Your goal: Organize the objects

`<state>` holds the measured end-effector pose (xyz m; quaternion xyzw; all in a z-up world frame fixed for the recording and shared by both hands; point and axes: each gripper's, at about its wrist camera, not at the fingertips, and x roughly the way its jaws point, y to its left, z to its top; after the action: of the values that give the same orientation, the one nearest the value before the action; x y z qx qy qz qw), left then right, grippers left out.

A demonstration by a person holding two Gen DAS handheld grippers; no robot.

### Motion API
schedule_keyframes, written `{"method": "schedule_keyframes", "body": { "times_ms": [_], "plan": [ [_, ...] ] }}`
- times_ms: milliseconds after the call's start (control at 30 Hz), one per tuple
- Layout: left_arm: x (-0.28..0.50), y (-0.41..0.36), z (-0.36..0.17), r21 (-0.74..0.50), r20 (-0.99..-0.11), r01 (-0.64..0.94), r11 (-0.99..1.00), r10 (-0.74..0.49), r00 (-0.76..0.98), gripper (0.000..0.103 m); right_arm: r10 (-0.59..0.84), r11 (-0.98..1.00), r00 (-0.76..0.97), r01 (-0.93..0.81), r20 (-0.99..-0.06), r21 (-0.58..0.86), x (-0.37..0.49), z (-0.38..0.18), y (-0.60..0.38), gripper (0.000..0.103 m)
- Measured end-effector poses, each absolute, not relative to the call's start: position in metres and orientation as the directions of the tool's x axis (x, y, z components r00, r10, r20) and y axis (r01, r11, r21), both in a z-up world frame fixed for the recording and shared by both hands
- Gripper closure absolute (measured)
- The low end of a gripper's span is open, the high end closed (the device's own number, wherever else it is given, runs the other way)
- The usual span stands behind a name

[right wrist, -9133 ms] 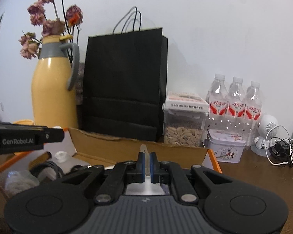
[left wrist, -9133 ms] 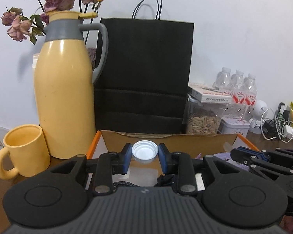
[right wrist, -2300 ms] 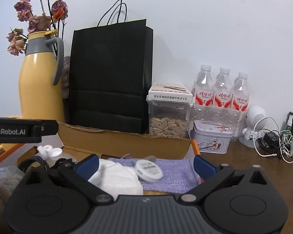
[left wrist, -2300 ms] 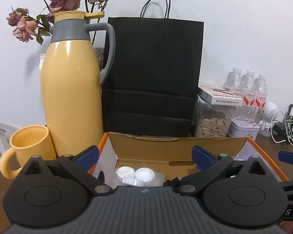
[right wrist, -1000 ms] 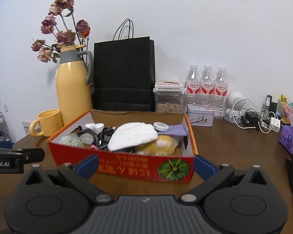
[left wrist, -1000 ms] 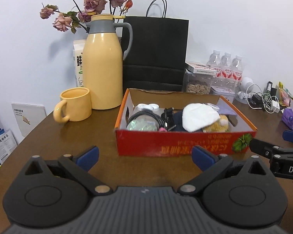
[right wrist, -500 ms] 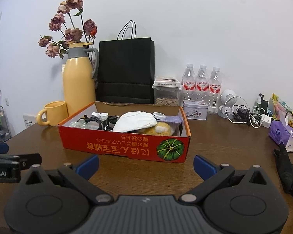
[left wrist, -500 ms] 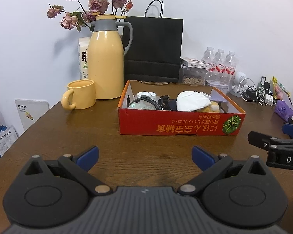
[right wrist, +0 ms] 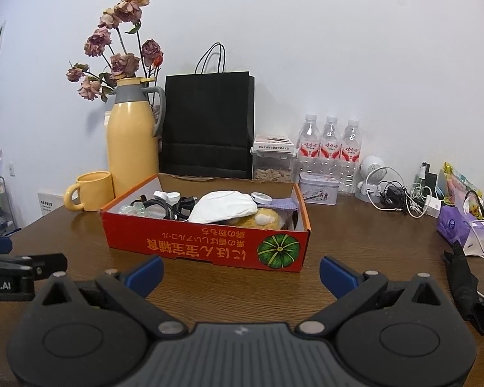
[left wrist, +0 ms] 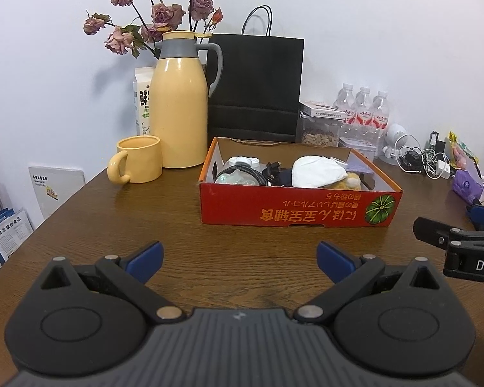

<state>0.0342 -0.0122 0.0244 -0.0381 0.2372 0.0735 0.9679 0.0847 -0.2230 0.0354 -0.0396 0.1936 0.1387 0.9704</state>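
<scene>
A red cardboard box (left wrist: 293, 208) (right wrist: 206, 245) with a pumpkin print stands on the brown wooden table (left wrist: 119, 225). Inside lie a white face mask (left wrist: 316, 171) (right wrist: 224, 209), black cables (left wrist: 242, 171), white bottle caps (left wrist: 242, 161), a yellow plush toy (right wrist: 261, 219) and a purple cloth (right wrist: 282, 203). My left gripper (left wrist: 240, 256) hovers well short of the box, open and empty. My right gripper (right wrist: 240, 269) is open and empty too, just short of the box's front wall. Each gripper shows at the edge of the other's view.
Behind the box stand a yellow thermos (left wrist: 179, 113) with dried roses, a yellow mug (left wrist: 138, 159), a black paper bag (left wrist: 255, 87), a jar of seeds (right wrist: 274, 163) and water bottles (right wrist: 330, 145). Chargers and cables (right wrist: 403, 196), a purple pack (right wrist: 456, 222) and a black folded umbrella (right wrist: 468, 287) lie right.
Both grippers have pulled back from the box and a little farther in the last second. Earlier they held a bottle cap and another item over the box, then opened.
</scene>
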Motion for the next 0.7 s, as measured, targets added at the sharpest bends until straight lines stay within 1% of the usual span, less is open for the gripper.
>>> {"method": "schedule_keyframes", "body": {
  "times_ms": [700],
  "plan": [
    [0.0314, -0.0131, 0.0253, -0.041, -0.468, -0.158, 0.987, 0.121, 0.876, 0.0, 0.249, 0.96, 0.887, -0.28, -0.388, -0.026, 0.0812, 0.0348, -0.2248, 0.0]
  ]
}}
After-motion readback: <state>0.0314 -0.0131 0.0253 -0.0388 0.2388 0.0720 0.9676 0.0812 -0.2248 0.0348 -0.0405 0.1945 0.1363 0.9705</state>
